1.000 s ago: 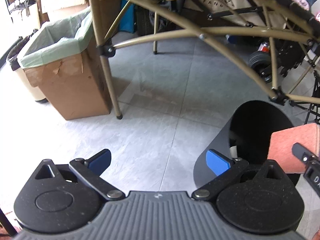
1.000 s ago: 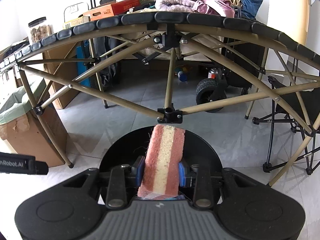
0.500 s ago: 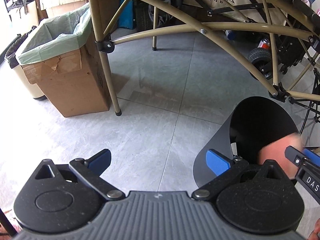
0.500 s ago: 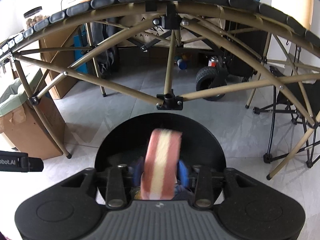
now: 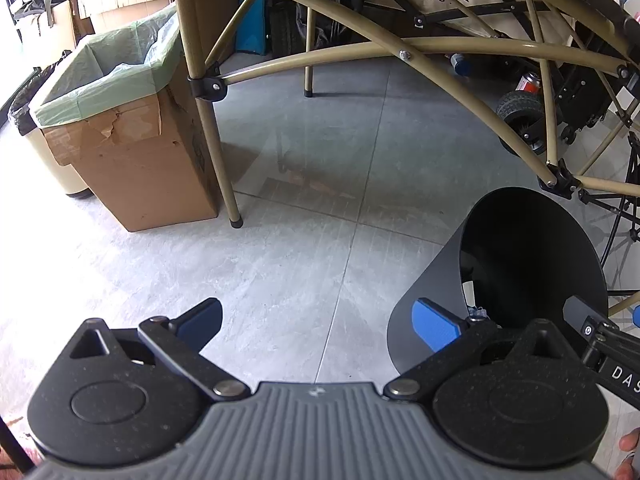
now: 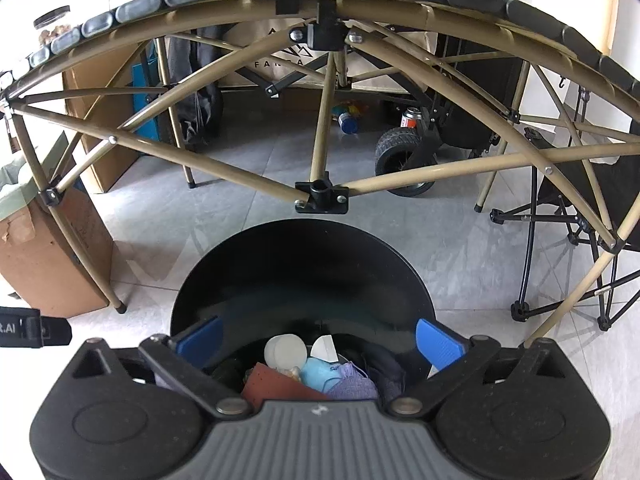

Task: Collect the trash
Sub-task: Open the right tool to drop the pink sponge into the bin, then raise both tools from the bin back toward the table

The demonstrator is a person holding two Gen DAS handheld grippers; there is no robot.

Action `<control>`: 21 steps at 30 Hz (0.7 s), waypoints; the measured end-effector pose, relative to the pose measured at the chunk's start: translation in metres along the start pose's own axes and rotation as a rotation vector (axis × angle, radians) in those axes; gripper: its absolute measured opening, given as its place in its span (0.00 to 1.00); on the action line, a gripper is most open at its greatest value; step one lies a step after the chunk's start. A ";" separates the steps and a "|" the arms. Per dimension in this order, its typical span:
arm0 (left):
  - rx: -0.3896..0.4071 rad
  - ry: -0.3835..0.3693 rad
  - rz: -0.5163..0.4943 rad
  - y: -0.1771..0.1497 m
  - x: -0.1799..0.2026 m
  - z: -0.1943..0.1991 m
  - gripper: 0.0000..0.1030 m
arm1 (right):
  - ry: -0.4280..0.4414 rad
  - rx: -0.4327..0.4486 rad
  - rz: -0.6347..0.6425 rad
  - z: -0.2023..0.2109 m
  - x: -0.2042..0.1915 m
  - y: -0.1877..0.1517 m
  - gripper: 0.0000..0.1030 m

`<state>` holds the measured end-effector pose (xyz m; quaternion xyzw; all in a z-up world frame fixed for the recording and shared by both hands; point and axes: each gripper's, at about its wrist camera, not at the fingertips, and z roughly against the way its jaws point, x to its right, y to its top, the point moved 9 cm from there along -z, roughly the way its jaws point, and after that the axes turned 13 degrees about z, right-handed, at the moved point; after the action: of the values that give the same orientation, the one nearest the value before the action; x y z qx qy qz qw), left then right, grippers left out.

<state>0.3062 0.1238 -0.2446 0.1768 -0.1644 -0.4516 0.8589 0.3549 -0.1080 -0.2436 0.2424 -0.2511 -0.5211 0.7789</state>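
My right gripper (image 6: pixel 320 338) hung over the black bin (image 6: pixel 304 240), fingers (image 6: pixel 438 342) spread wide, nothing between them. A second ago they pinched the pink sponge; half a second ago it was blurring loose. It had landed in the bin: reddish-brown sponge (image 6: pixel 276 386) lay near the bottom edge, touching a blue mask (image 6: pixel 318 374), purple cloth (image 6: pixel 352 386) and a white disc (image 6: pixel 286 352). My left gripper (image 5: pixel 318 322) was wide too, empty, over grey floor (image 5: pixel 304 240), bin just right of it. Cardboard box with green liner (image 5: pixel 120 120) stood far left. So that drop was done; judged I'd fetch the next piece of trash, none visible on the floor here.
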 end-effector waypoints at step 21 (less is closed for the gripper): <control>0.039 -0.027 -0.015 0.003 0.011 0.015 1.00 | 0.006 0.009 -0.003 0.009 0.000 0.001 1.00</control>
<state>0.3078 0.1136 -0.2290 0.1887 -0.1836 -0.4571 0.8496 0.3500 -0.1086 -0.2365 0.2478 -0.2506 -0.5202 0.7779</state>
